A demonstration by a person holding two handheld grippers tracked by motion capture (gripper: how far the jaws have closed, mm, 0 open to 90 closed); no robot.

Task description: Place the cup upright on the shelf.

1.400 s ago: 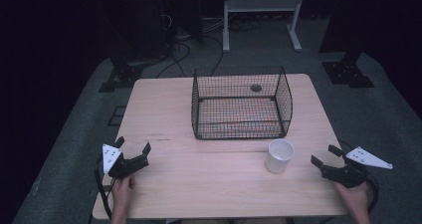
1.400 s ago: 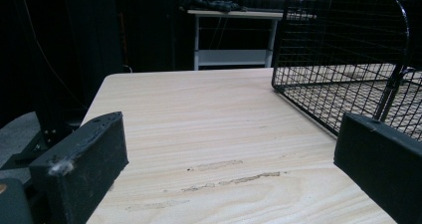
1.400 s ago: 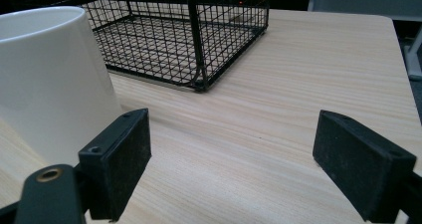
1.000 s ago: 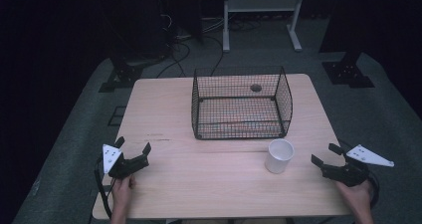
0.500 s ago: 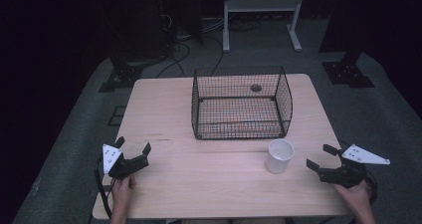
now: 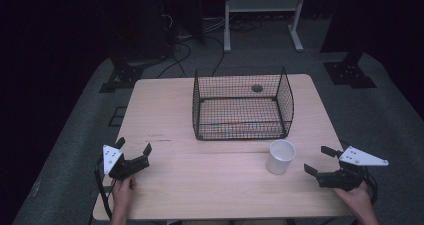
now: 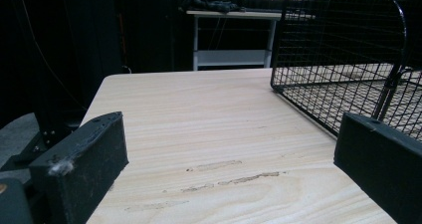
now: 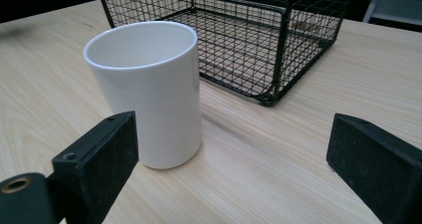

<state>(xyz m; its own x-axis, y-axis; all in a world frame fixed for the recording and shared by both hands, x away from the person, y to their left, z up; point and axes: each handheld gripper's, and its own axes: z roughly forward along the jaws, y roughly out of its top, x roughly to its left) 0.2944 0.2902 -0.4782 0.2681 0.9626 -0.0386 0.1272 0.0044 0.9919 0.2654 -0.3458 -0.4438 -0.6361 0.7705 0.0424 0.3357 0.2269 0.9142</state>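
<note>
A white cup (image 6: 280,156) (image 8: 149,89) stands upright on the wooden table (image 6: 210,185), just in front of the black wire basket (image 6: 241,103) (image 8: 239,30) (image 7: 348,69). My right gripper (image 6: 320,159) (image 8: 234,169) is open at the table's right front, a short way right of the cup, its jaws pointing at it with nothing between them. Over at the left front, my left gripper (image 6: 134,146) (image 7: 229,174) is open too, holding nothing, aimed toward the basket's left front corner.
The basket holds nothing that I can make out; a dark round hole (image 6: 257,88) shows in the tabletop behind it. Beyond the table stand a white metal frame (image 6: 262,5) and dark stands with cables on the floor (image 6: 180,35).
My right gripper has shifted a little left toward the cup. The left gripper, cup and basket have stayed put.
</note>
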